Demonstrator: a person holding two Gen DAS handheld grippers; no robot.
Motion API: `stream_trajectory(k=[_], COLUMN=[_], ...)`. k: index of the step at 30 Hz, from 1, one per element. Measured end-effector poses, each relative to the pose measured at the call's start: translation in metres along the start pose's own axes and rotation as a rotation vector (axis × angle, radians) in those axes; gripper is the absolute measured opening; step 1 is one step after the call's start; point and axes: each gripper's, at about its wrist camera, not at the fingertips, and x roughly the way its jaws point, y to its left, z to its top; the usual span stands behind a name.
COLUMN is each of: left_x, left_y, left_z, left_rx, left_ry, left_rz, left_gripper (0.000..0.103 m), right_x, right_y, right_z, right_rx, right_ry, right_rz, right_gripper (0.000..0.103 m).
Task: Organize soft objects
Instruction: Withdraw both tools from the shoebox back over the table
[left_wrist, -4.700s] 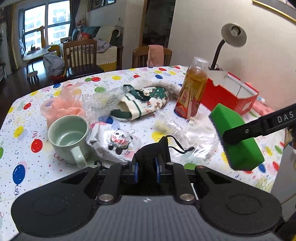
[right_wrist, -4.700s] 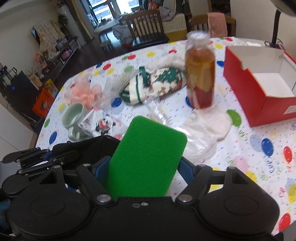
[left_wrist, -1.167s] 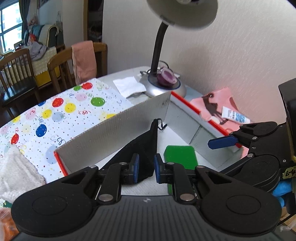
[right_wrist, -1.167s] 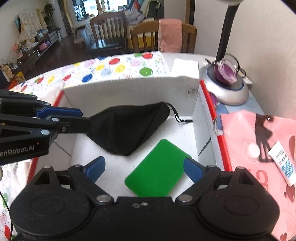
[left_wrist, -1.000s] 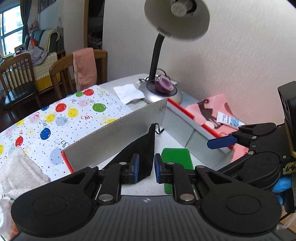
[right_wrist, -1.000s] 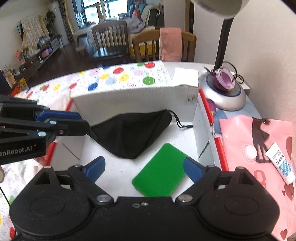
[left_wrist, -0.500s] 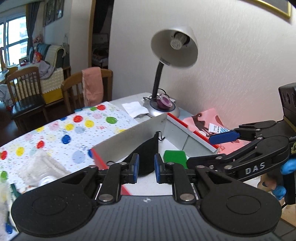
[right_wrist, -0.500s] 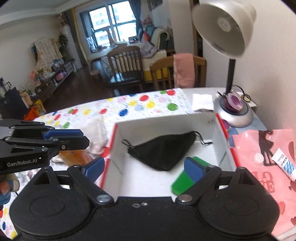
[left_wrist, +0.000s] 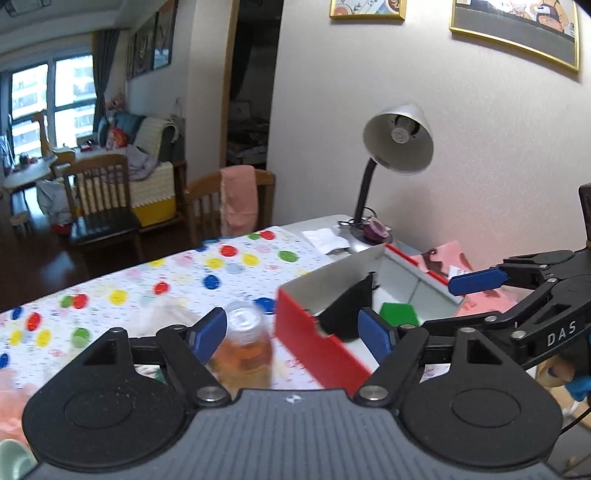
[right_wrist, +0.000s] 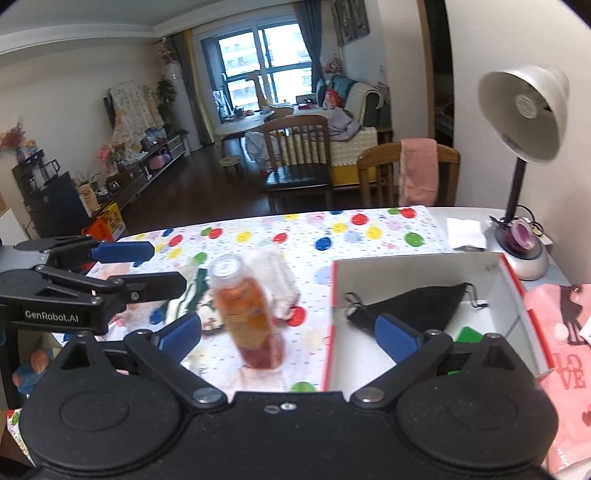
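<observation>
The black face mask (right_wrist: 413, 299) and the green sponge (right_wrist: 467, 334) lie inside the red box (right_wrist: 406, 273) with white inner walls. From the left wrist the same box (left_wrist: 317, 339) holds the mask (left_wrist: 347, 314) and sponge (left_wrist: 399, 314). My left gripper (left_wrist: 291, 330) is back from the box, its jaws opening with nothing between the pads. My right gripper (right_wrist: 288, 336) is also back from the box, jaws opening wide and empty. Each gripper shows from the side in the other's view: the left gripper (right_wrist: 144, 267) and the right gripper (left_wrist: 461, 302).
An orange drink bottle (right_wrist: 251, 317) stands just left of the box on the balloon-print tablecloth (right_wrist: 332, 229). A green-and-white mitten (right_wrist: 188, 295) and clear plastic (right_wrist: 280, 269) lie behind it. A desk lamp (right_wrist: 524, 114) and a pink bag (right_wrist: 565, 332) are at the right.
Both grippers drew back and up from the box. The left gripper opened and let go of the black mask, which now lies in the box. The bottle came into view.
</observation>
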Motion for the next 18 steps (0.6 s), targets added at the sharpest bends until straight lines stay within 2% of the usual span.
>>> stream_trajectory(k=[8,12,16,18], left_x=[-0.040,-0.055,-0.066,-0.068], left_y=[0.040,0.058,0.079,0.090], left_z=[-0.027,-0.046,-0.069,-0.079], left_rx=[0.014,0.013,-0.021,-0.050], left_ry=[-0.010,0.002,0.009,0.017], left_rz=[0.051,0.064,0.060,0.046], left_gripper=[0.085,0.097,0.098,0.103], right_x=[0.015,0.027,0.042,0.050], right_y=[0.045,0.062,0.074,0.077], right_z=[-0.016,-0.028,-0.039,-0.044], right_rx=[0.023,0.035,0.046,0.064], right_ry=[0.014,0.031,0.068,0.090], right_rz=[0.024,0.024,-0.005,-0.022], right_gripper=[0.103,0.103,0.103,0.103])
